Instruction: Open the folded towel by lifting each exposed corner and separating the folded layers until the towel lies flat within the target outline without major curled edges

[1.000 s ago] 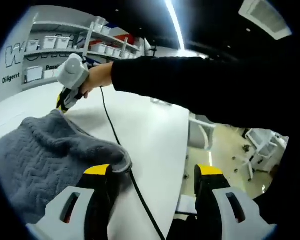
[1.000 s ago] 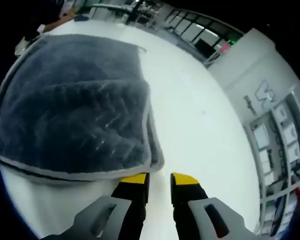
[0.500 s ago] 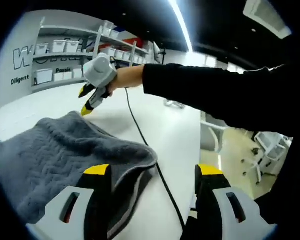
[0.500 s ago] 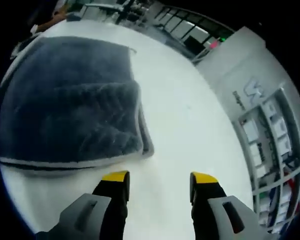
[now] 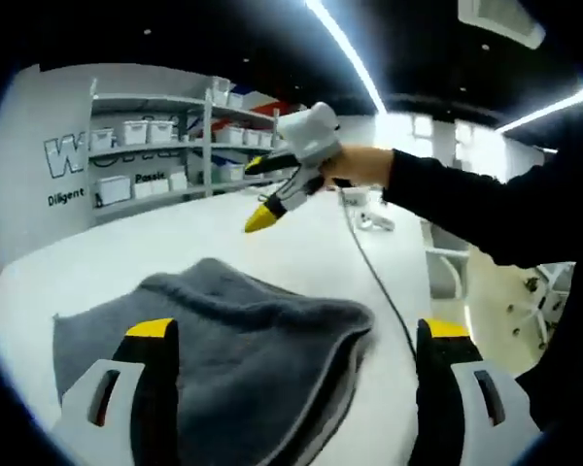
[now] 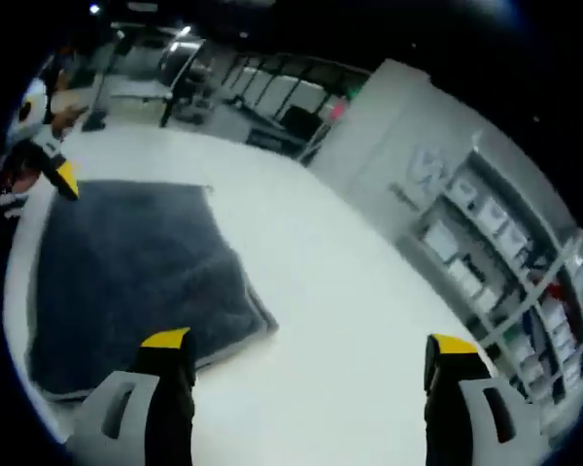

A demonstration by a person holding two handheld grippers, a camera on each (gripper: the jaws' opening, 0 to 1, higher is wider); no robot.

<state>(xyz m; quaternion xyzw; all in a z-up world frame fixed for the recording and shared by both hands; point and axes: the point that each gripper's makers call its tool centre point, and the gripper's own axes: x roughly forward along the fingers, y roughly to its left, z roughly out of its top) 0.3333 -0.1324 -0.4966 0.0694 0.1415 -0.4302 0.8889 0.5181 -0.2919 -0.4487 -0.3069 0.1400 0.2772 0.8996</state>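
both grippers have lifted clear of the grey towel [image 6: 126, 282], each with its 2 jaws spread wide and empty; it looks flat on the white table [image 6: 350, 320], likely near done.

Towel [image 6: 126, 282] on the table [image 6: 350, 320], shelves [image 5: 165, 155] behind it.

the tabletop [image 6: 369, 320] lies bare and open all around the towel [image 6: 126, 282], wide room toward the shelves [image 6: 505, 262]. in the left gripper view the right gripper [image 5: 272, 199] hangs above the towel's far side, its cable [image 5: 379, 282] trailing down past the towel's edge, probably brushing it. a chair [image 5: 447, 272] stands off the tabletop's edge.
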